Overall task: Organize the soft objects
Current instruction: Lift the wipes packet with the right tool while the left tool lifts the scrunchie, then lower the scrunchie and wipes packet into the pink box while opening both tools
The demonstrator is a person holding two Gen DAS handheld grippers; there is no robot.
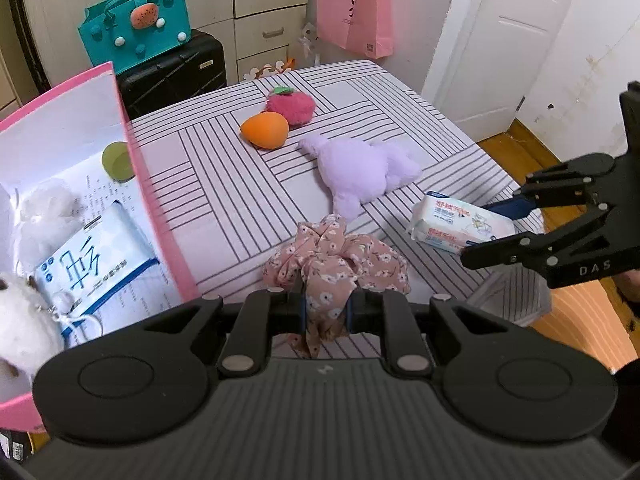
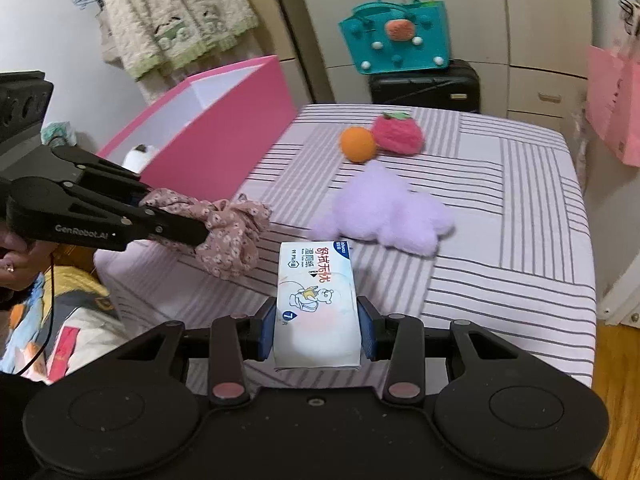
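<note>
My left gripper (image 1: 326,308) is shut on a pink floral scrunchie (image 1: 336,256), which hangs above the striped bed (image 1: 224,168). From the right wrist view the same gripper (image 2: 172,216) holds the scrunchie (image 2: 228,232) beside the pink box (image 2: 224,132). My right gripper (image 2: 318,328) is shut on a white wet-wipe pack (image 2: 316,308), lifted over the bed's near edge; in the left wrist view the gripper (image 1: 496,224) grips the pack (image 1: 456,220) at the right. On the bed lie a purple plush (image 1: 364,172), an orange egg-shaped sponge (image 1: 264,130) and a red strawberry plush (image 1: 292,106).
The open pink box (image 1: 136,152) at the left holds a tissue pack (image 1: 92,260), white plush items (image 1: 24,320) and a green sponge (image 1: 118,160). A teal bag (image 1: 136,28) sits on a black suitcase (image 1: 172,72). A pink bag (image 1: 354,12) hangs behind, and a white door (image 1: 512,40) stands at the right.
</note>
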